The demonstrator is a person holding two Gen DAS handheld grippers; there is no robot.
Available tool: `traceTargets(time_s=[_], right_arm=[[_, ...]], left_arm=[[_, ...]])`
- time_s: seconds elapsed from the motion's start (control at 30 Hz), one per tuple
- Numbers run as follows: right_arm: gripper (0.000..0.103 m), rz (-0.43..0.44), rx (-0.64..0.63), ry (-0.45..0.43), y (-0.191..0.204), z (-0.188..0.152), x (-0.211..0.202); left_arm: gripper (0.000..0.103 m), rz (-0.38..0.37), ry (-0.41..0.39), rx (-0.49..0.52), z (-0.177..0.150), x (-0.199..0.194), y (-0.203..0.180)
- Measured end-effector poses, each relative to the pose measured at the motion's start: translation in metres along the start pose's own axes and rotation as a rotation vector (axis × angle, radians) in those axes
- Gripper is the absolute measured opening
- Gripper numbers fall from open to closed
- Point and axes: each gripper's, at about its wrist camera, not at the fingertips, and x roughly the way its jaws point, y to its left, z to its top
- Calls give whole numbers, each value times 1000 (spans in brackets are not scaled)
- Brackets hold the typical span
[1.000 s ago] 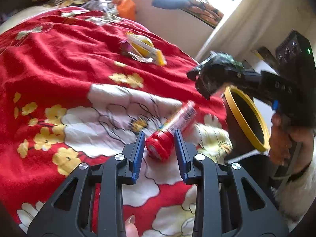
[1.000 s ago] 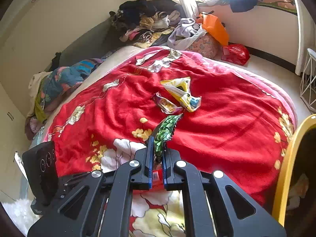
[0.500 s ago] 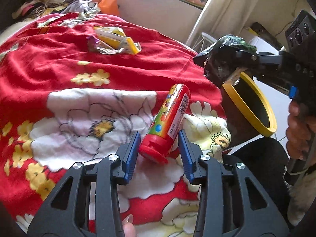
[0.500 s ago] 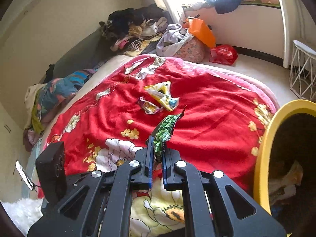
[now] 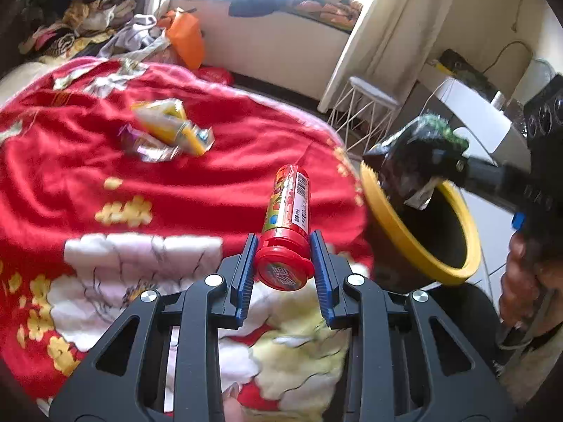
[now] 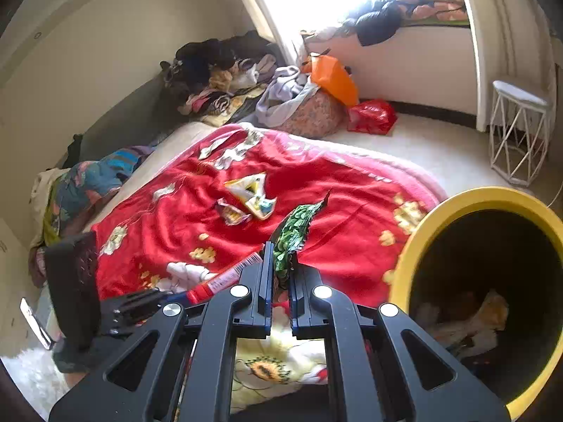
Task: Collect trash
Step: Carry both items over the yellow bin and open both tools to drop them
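From the left wrist view, the left gripper (image 5: 284, 262) has its blue jaws closing on the capped end of a red candy tube (image 5: 288, 218), which sticks out ahead of it above the red floral blanket (image 5: 70, 176) on the bed. Off to the right, the right gripper (image 5: 422, 161) carries a dark crumpled wrapper (image 5: 408, 165) over the near rim of the yellow-rimmed bin (image 5: 415, 242). More loose wrappers (image 5: 169, 133) lie farther back on the blanket. From the right wrist view, the right gripper (image 6: 280, 281) is pinched nearly closed on a green-printed wrapper (image 6: 293, 232), and the bin (image 6: 404, 263) gapes just to its right with rubbish already inside. To do this well, I would carry each piece fully over the dark opening before letting go, wrapper first, and keep the tube squeezed firmly, since a round tube held by its cap could slip.
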Motion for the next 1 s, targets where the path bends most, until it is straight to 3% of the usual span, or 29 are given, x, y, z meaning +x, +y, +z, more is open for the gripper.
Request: traceTargets(time_s=[0.53, 1.0], right_arm=[[7, -133, 68, -109, -53, 3, -53], [7, -263, 138, -161, -102, -3, -83]], left_arm=[[24, -84, -63, 62, 30, -8, -60], [24, -127, -63, 152, 38, 2, -104]])
